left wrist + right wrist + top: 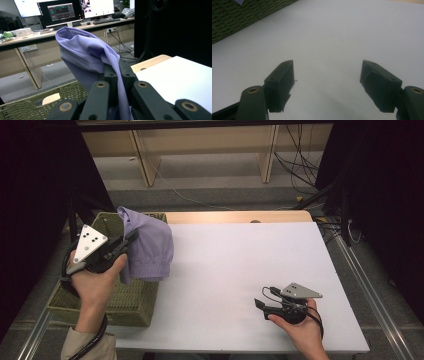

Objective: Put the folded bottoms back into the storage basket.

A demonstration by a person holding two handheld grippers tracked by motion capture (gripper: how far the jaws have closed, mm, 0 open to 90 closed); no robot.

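Left tool pinches soft, crumpled lavender cloth.

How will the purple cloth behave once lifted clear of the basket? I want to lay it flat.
The purple cloth drapes in soft folds from the shut left gripper, so probably floppy and light. It would likely sag and bunch rather than keep shape. The right gripper is open.

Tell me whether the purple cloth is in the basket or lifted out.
Lifted out: the left gripper is shut on the purple cloth, which hangs bunched over the woven basket's rim.
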